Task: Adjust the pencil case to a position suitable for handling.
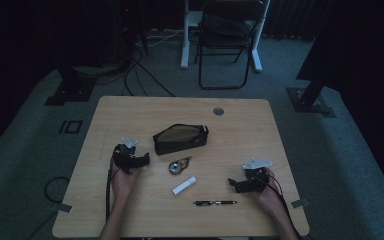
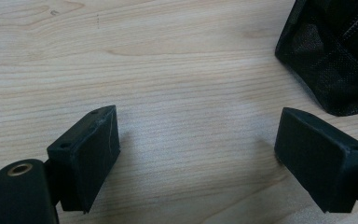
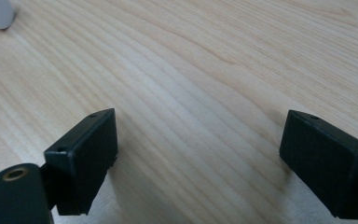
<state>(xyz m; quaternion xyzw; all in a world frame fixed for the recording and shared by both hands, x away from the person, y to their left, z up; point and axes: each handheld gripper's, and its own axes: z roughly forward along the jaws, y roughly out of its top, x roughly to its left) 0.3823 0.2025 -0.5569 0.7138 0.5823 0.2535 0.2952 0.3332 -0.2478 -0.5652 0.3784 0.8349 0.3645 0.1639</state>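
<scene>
Both claws stand wide and empty: left claw (image 1: 142,160) at the frame's left, right claw (image 1: 232,183) at lower right. Between them on the table (image 1: 130,107): black pouch (image 1: 181,138), tape dispenser (image 1: 178,165), white eraser (image 1: 184,185), pen (image 1: 215,203).

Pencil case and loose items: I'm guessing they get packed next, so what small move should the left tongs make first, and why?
Probably ease the left tongs toward the near end of the pencil case. They are open with only bare table between the jaws, and the case's mesh corner sits just ahead and to one side. The pen, white stick and tape dispenser lie loose nearby.
</scene>
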